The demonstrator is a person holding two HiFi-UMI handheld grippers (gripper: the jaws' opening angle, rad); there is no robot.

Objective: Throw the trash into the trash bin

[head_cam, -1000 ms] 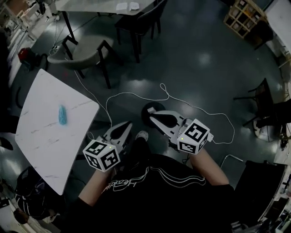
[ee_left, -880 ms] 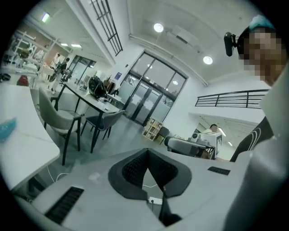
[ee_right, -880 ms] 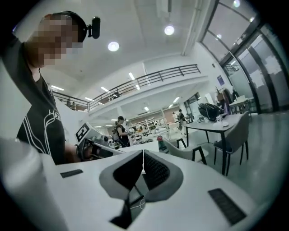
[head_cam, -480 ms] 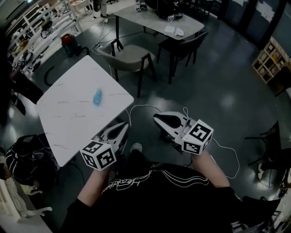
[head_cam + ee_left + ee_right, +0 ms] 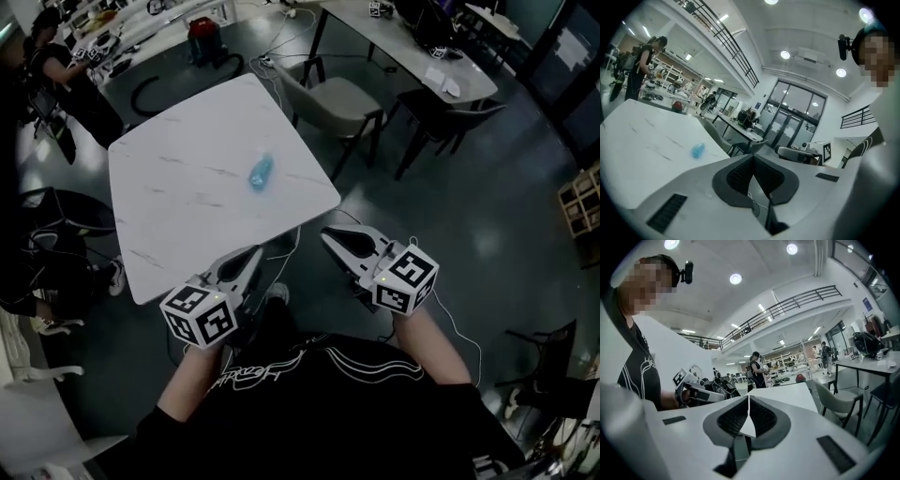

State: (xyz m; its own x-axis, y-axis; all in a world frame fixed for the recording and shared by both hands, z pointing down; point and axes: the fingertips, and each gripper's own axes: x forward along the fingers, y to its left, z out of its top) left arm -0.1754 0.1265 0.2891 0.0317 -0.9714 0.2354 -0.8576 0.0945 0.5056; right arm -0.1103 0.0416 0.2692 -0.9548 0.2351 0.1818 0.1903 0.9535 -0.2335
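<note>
A small blue crumpled piece of trash (image 5: 260, 172) lies on the white marble table (image 5: 178, 216), towards its far right side. It shows again in the left gripper view as the blue trash (image 5: 697, 150), ahead and to the left of the jaws. My left gripper (image 5: 255, 253) is held at the table's near edge, shut and empty. My right gripper (image 5: 328, 234) hovers over the floor just right of the table corner, also shut with nothing in it. No trash bin is in view.
A grey chair (image 5: 352, 97) and a dark chair (image 5: 433, 105) stand beyond the table, by a long desk (image 5: 412, 42). A white cable (image 5: 441, 314) trails on the floor at the right. A person (image 5: 58, 70) and a red vacuum (image 5: 202, 28) are at the far left.
The view has swung round, so the table with the blue trash now lies straight ahead. Both grippers have come up to its near edge, still shut.
</note>
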